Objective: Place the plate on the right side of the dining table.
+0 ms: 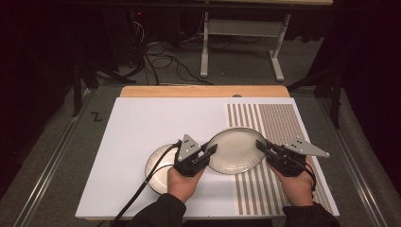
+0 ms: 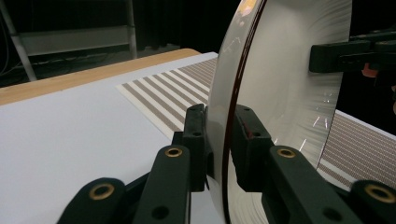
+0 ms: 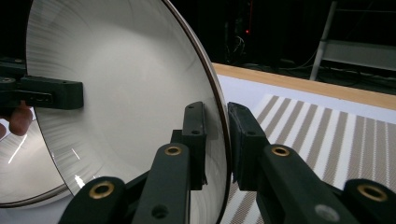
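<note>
Mid-carry: my left gripper (image 1: pixel 211 150) and right gripper (image 1: pixel 263 147) each pinch the raised plate's (image 1: pixel 235 150) rim at frame center, next lowering it level onto the 2nd plate (image 1: pixel 156 166) lower left.

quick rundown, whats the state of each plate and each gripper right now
round white plate with dark rim: lifted off the table, gripped at opposite edges
second round white plate: lying flat on the white board, untouched
left gripper: shut on the lifted plate's rim
right gripper: shut on the opposite rim
</note>
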Tool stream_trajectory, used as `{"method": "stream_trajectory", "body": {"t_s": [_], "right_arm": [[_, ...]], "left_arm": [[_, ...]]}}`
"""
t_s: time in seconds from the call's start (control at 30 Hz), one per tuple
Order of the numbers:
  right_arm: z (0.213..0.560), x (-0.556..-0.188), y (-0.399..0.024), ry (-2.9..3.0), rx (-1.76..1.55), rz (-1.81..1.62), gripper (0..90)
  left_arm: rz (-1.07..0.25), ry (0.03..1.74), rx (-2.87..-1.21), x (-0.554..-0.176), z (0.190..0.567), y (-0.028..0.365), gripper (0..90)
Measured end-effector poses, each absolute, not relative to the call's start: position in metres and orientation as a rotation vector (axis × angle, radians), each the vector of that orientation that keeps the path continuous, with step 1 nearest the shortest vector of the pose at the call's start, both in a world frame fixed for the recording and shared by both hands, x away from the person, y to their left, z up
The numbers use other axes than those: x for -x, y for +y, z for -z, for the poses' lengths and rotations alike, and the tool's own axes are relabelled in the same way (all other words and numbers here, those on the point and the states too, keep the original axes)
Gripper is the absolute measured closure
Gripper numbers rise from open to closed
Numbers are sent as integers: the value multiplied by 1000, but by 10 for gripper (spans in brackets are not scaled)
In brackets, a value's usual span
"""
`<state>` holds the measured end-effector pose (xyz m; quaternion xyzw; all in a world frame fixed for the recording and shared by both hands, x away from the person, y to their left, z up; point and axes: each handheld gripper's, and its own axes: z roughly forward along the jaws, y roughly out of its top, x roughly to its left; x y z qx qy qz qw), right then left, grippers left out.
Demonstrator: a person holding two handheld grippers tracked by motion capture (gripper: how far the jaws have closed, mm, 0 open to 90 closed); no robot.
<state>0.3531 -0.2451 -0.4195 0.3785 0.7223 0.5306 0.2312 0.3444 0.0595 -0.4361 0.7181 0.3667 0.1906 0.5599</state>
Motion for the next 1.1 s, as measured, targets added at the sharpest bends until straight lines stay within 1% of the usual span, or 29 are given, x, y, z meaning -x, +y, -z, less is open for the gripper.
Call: {"method": "stream_trajectory", "body": {"t_s": [0.27, 0.53, 0.83, 1.1], "right_arm": [[421, -354, -271, 1958, -1080, -1426, 792], [423, -353, -289, 1924, -1112, -1410, 790], [431, -352, -315, 1895, -1155, -1371, 786], [442, -352, -332, 1875, -1190, -1351, 784]], "left_arm": [[-431, 833, -1707, -356, 439, 29, 774], [-424, 818, -1726, -363, 439, 8, 773], [-405, 798, -1749, -372, 447, -20, 772], [-389, 790, -1769, -379, 455, -38, 772]]}}
